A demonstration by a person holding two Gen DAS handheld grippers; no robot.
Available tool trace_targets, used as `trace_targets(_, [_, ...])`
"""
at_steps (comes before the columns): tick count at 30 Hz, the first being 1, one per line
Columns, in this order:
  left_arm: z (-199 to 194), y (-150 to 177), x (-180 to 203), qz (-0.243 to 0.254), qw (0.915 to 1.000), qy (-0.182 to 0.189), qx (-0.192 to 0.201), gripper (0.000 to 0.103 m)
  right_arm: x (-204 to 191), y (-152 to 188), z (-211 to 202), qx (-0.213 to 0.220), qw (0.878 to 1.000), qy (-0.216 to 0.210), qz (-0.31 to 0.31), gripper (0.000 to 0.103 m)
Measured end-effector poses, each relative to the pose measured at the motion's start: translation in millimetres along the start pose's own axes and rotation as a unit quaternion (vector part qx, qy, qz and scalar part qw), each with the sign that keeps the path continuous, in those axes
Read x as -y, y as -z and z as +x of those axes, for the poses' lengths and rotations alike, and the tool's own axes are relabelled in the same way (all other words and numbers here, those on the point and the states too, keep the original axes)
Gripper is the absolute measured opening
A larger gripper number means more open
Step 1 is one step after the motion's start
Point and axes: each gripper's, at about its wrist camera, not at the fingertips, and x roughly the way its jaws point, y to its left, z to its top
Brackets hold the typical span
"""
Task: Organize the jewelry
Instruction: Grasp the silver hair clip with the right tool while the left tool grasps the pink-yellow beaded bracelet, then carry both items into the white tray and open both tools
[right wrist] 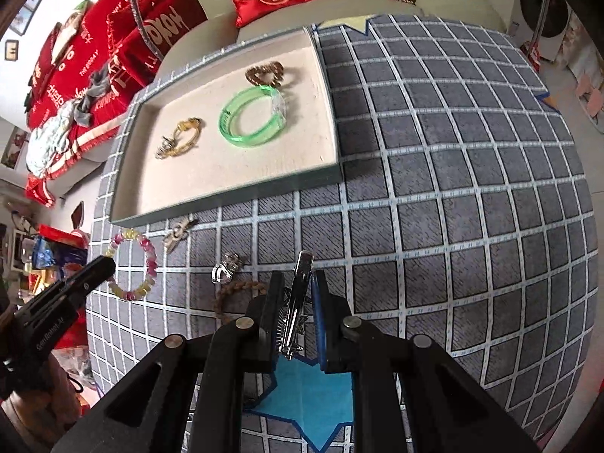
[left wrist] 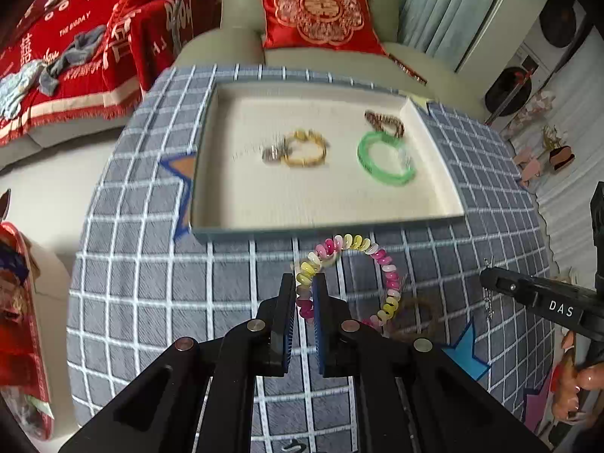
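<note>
My left gripper (left wrist: 305, 283) is shut on a pink, yellow and white bead bracelet (left wrist: 389, 275), held just short of the cream tray's near rim (left wrist: 324, 226); the bracelet also shows in the right wrist view (right wrist: 151, 260). My right gripper (right wrist: 298, 283) is shut on a silver hair clip (right wrist: 296, 302) above the checked cloth. In the tray lie a green bangle (right wrist: 251, 117), a gold bracelet (right wrist: 185, 136) with a silver piece, and a brown heart-shaped piece (right wrist: 266, 71).
On the grey checked cloth (right wrist: 453, 188) lie a silver clip (right wrist: 179, 232), a silver ring piece (right wrist: 224, 268) and a brown braided band (right wrist: 234, 290). A blue star patch (right wrist: 313, 396) is under my right gripper. A sofa with red cushions (left wrist: 321, 15) stands behind.
</note>
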Motion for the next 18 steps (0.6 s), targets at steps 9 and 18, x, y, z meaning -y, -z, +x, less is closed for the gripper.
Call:
trace_targets(9, [0, -36, -14, -0.009, 0.9997, 0.002, 0.024, 0.024, -19, -36, -8, 0.024, 1.0, -0.019, -0.006, 0.016])
trace_targets(18, [28, -64, -13, 0.01, 0.9996, -0.009, 0.024, 0.024, -31, -76, 13, 0.032, 0.999, -0.031, -0.008, 0.016])
